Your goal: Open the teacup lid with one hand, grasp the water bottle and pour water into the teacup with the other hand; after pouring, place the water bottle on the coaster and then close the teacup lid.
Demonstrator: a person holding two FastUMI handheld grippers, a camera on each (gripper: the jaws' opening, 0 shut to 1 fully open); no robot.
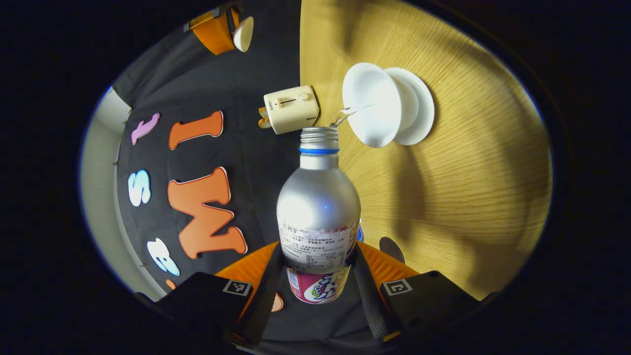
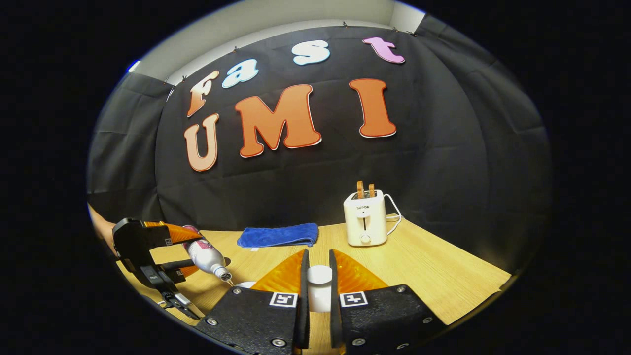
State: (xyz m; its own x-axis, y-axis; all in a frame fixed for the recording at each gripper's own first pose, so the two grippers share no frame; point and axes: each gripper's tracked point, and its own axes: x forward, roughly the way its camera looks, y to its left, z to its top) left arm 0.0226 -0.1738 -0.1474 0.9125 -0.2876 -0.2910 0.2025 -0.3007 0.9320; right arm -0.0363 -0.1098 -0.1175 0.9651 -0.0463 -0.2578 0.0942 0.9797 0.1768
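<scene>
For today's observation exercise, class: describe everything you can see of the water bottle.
The water bottle looks like matte silver metal, with a threaded open neck, a blue ring beneath it and a printed label around the lower body. The left gripper clamps it at the label, one finger on each side. It is tipped over, mouth toward the white teacup, with a thin stream of water leaving the mouth. The right gripper view shows it angled downward.

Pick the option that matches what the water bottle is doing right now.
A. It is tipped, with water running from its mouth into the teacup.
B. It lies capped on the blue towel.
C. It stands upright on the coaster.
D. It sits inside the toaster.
A: the left tool holds the water bottle tipped, and a thin stream leaves its open mouth into the white teacup.
</scene>
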